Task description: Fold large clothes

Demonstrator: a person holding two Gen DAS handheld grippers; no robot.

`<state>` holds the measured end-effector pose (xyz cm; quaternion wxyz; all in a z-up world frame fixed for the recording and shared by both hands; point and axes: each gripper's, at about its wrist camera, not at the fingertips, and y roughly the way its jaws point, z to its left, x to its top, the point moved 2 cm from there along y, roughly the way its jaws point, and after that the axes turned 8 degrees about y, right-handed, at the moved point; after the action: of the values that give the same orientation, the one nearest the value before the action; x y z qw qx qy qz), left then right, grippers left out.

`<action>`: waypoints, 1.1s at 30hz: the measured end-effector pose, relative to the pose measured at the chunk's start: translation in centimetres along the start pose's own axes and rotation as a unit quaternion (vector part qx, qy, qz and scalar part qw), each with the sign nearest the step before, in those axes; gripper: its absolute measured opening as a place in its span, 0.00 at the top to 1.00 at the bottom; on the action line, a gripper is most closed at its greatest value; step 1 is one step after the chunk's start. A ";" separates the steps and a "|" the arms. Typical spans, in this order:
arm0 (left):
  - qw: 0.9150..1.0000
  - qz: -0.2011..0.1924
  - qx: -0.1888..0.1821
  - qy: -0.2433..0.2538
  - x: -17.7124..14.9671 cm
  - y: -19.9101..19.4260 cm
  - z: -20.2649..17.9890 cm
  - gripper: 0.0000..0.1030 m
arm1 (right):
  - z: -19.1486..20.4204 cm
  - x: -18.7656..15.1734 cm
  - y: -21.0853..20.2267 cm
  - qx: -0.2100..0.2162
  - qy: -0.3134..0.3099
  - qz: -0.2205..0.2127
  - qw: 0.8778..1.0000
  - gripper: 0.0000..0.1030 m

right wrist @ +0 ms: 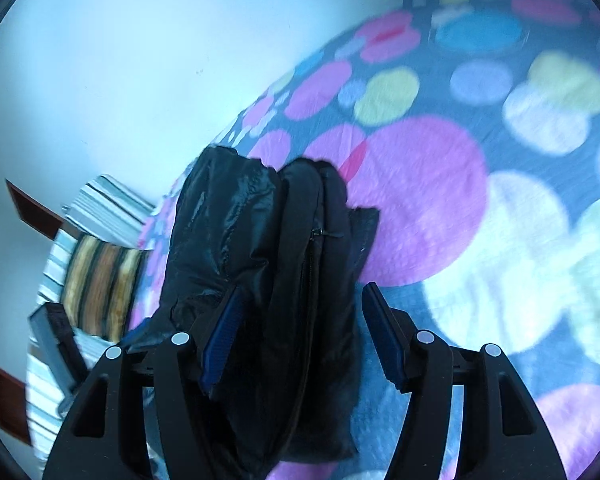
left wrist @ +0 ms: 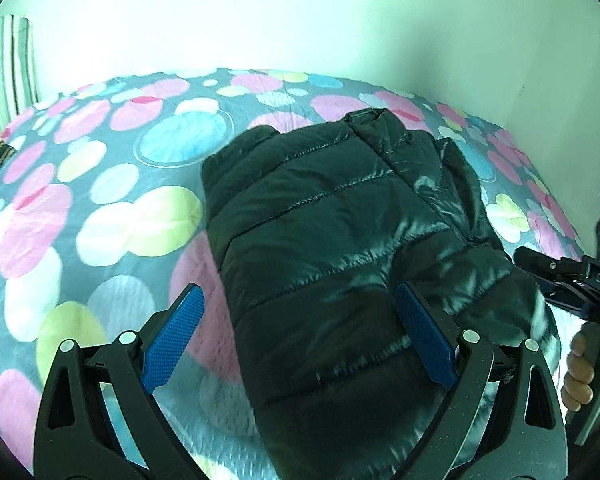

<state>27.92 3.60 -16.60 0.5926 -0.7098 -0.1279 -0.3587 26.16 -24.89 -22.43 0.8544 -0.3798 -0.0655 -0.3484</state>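
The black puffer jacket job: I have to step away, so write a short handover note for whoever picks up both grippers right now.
Left gripper: open, blue pads either side of the jacket, not gripping.
Right gripper: open, nothing pinched; a hand holds its handle.
Shiny black quilted puffer jacket: lies folded into a compact bundle on the grey bedspread with coloured circles, collar towards the pale wall.
Done: the jacket looks folded and released.
Left: check the bundle is tidy; one edge bulges on the right-hand side.
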 end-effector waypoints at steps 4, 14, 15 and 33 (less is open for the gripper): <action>0.999 -0.017 0.031 0.000 -1.0 -2.8 -0.7 0.07 | 1.9 -1.1 -2.9 -0.046 -0.039 -0.040 0.997 0.41; 0.992 -0.065 0.110 -0.015 -3.8 -10.3 -2.6 0.06 | 6.6 -6.3 -8.3 -0.139 -0.146 -0.133 0.970 0.27; 0.990 -0.072 0.118 -0.020 -4.2 -11.2 -2.8 0.06 | 7.1 -6.9 -8.7 -0.142 -0.156 -0.140 0.967 0.26; 0.982 -0.110 0.152 -0.028 -6.6 -16.7 -5.5 0.05 | 10.3 -12.9 -11.8 -0.180 -0.231 -0.200 0.935 0.20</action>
<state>11.11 4.56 -8.22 0.6463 -0.6029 -0.2748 -0.3787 10.48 -16.20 -12.90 0.6458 -0.5762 -0.2716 -0.4209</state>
